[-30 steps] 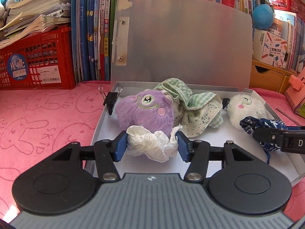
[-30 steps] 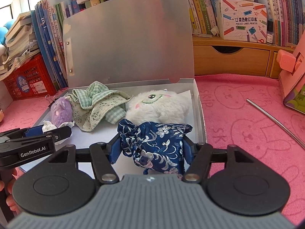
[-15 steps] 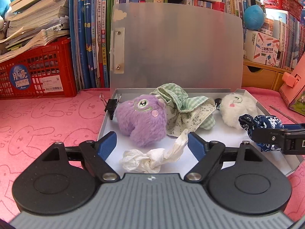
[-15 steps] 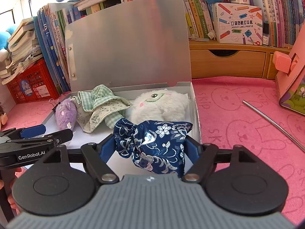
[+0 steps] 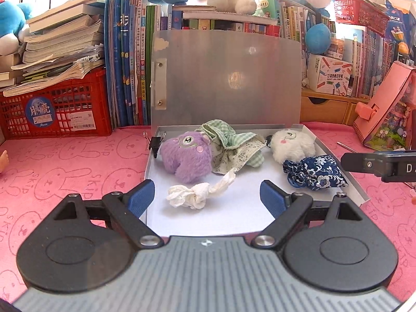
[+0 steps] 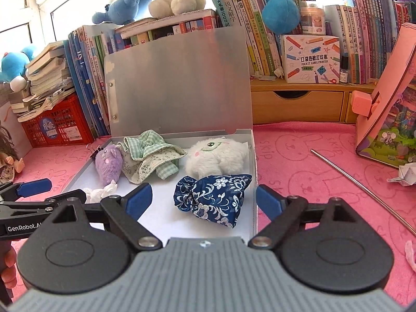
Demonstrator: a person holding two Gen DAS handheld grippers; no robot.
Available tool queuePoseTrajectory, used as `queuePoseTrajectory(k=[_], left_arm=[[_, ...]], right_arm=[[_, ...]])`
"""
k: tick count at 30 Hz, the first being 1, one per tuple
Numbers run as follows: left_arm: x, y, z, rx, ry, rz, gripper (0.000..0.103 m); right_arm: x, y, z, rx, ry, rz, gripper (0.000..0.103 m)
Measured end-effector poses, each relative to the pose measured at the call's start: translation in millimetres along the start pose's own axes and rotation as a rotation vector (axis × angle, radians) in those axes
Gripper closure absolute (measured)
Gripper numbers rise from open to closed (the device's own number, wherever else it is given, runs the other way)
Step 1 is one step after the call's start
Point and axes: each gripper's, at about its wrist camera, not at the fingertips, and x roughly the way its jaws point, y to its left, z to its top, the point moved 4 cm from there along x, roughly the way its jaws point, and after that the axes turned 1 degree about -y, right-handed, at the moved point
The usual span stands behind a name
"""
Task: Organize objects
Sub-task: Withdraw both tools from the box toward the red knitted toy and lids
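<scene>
A shallow metal box (image 5: 348, 179) (image 6: 254, 182) with its lid up lies on the pink cloth. Inside lie a purple plush (image 5: 187, 156) (image 6: 108, 162), a green checked cloth (image 5: 234, 145) (image 6: 149, 156), a white plush (image 5: 291, 145) (image 6: 217, 156), a crumpled white tissue (image 5: 195, 195) (image 6: 100, 192) and a blue flowered pouch (image 5: 314, 175) (image 6: 213, 195). My left gripper (image 5: 206, 197) is over the box's near edge, its jaws opening, the tissue lying free just beyond them. My right gripper (image 6: 204, 199) is likewise opening, the pouch lying loose ahead of its pads.
Books and a red crate (image 5: 54, 111) line the back left, wooden drawers (image 6: 299, 106) the back right. A pink cardboard stand (image 6: 384, 104), a metal rod (image 6: 364, 189) and crumpled paper (image 6: 404, 174) lie right of the box. A black binder clip (image 5: 155, 144) grips the box's left edge. A doll (image 6: 7, 163) sits far left.
Both grippers let go: the left released the tissue, the right released the blue pouch, both inside the box. Both have since drawn back and risen, jaws spreading wide.
</scene>
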Motion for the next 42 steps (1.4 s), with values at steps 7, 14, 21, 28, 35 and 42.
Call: queuePoseTrajectory(k=[7, 14, 21, 28, 35, 42], left_arm=[[-53.2, -14.0, -24.5, 0.020, -0.019, -0.088, 0.008], [-100.4, -19.9, -57.2, 0.005, -0.038, -0.131, 0.008], [-128.7, -16.1, -94.2, -0.008, -0.023, -0.115, 0.008], [-154.8, -6.7, -128.3, 0.001, -0.020, -0.079, 0.008], [-176.5, -10.6, -159.4, 0.040, -0.029, -0.058, 0.008], [-184.5, -13.1, -178.4, 0.022, -0.034, -0.030, 0.007]], right_arm=[[-51.5, 5.1, -21.8, -0.032, -0.037, 0.022, 0.011], [-94.2, 6.1, -54.1, -0.044, -0.070, 0.032, 0.010], [-128.0, 11.0, -90.5, -0.094, -0.099, 0.003, 0.010], [-152.5, 11.5, -125.0, -0.104, -0.106, -0.034, 0.010], [-173.7, 12.2, -151.9, -0.108, -0.139, -0.096, 0.010], [-186.3, 13.8, -170.8, -0.097, -0.158, -0.139, 0.010]])
